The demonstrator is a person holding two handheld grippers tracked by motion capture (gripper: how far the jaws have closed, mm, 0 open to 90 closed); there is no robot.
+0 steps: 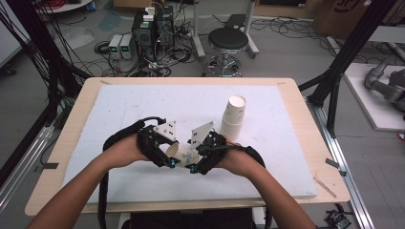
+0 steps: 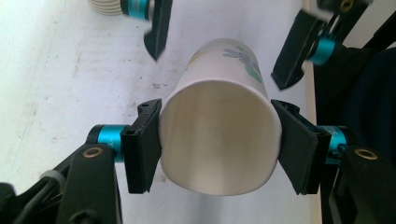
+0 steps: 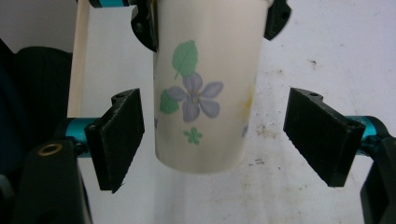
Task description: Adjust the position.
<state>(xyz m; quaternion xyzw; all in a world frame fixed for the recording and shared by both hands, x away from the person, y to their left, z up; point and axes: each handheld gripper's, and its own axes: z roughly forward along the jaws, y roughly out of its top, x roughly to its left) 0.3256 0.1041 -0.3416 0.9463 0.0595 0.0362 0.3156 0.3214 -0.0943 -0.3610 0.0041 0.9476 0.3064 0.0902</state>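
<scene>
Between left tool (image 2: 219, 144) pads: paper cup (image 2: 219, 140)

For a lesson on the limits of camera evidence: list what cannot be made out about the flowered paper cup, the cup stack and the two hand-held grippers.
- Flowered paper cup, high view: both hand-held grippers cover most of it; its print is too small to read.
- Cup base, right gripper view: it points toward the camera, yet only its lower edge shows.
- Cup stack, left gripper view: cut off by the top edge.
- Number of cups in the stack, high view: too small to count.
</scene>
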